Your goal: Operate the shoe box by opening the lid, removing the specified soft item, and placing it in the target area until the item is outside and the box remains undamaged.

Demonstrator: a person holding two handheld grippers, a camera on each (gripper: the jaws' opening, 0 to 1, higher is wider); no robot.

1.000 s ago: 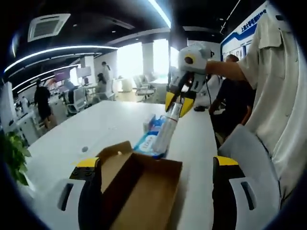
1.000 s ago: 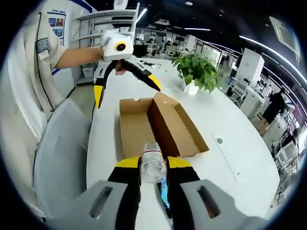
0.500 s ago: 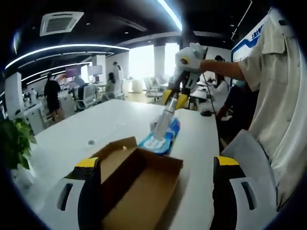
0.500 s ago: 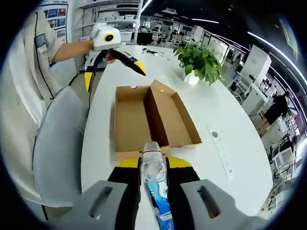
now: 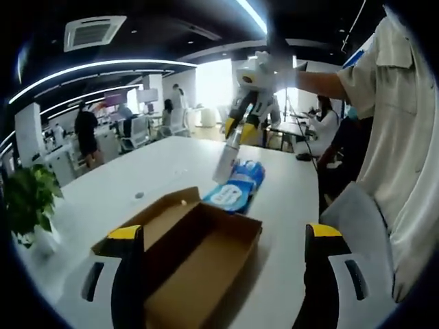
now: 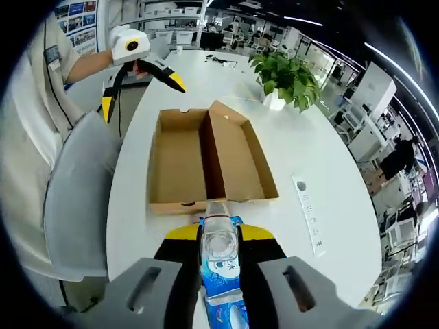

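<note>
The brown shoe box (image 6: 209,161) lies open on the white table (image 6: 295,157), lid folded out beside it, both halves bare inside. Past its far end lies a blue soft pack (image 5: 236,185). My right gripper (image 6: 219,234) is shut on a clear plastic bottle (image 6: 219,243), which hangs tilted over the blue pack (image 6: 221,291). In the left gripper view the right gripper (image 5: 240,127) holds the bottle (image 5: 226,157) above the pack's near-left corner. My left gripper (image 5: 224,232) is open, its jaws straddling the near end of the box (image 5: 192,260). The left gripper (image 6: 142,96) hovers above the box's far end.
A potted plant (image 6: 291,79) stands at the table's edge, and a white power strip (image 6: 309,212) lies beside the box. A grey chair (image 6: 75,199) and the person's sleeve (image 5: 398,137) flank the table. Desks and people fill the office behind.
My right gripper has drawn back and up from the box with the bottle. The blue pack now shows whole on the table beyond the box. The left gripper stays open.
</note>
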